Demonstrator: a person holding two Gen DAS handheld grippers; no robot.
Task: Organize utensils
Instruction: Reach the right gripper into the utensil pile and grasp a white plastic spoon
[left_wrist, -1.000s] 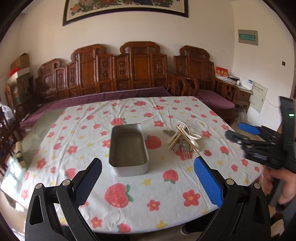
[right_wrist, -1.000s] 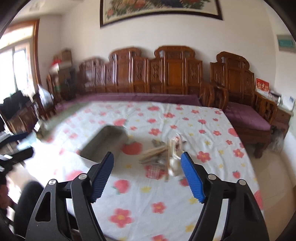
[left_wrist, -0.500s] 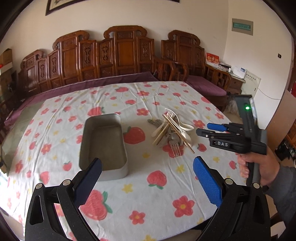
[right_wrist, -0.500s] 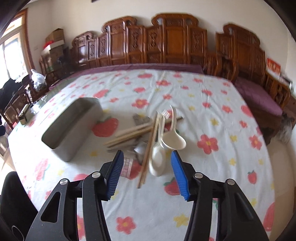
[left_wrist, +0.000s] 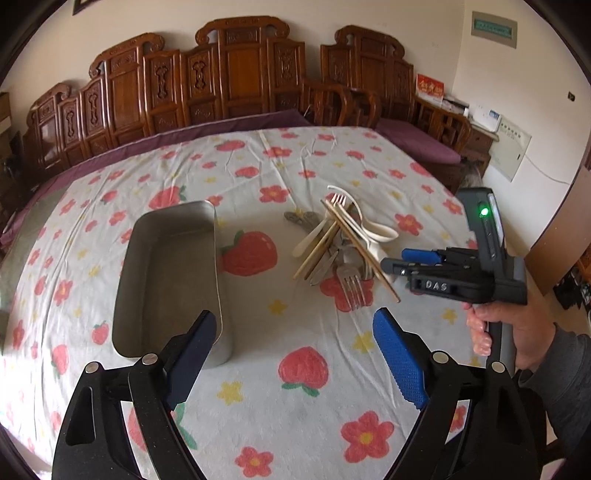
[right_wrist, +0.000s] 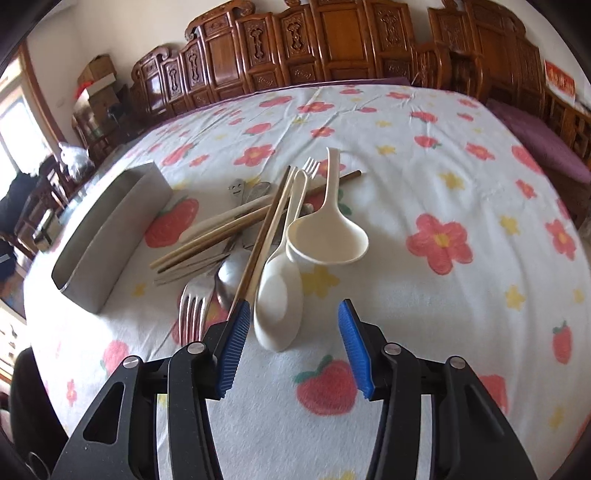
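Both my grippers, left (left_wrist: 293, 347) and right (right_wrist: 290, 332), gape empty above the floral tablecloth (right_wrist: 424, 177); carved wooden bench (left_wrist: 240, 70) behind

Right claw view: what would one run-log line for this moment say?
right claw: open, empty, at white spoon | left claw: open, empty, near metal tray | tray: empty | utensil pile: untouched

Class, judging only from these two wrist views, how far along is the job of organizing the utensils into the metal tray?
Done: nothing; the metal tray holds no utensils. In hand: nothing; the right gripper is open at the near end of the utensil pile, nearest a white spoon; the left gripper is open near the tray. Left: every utensil.
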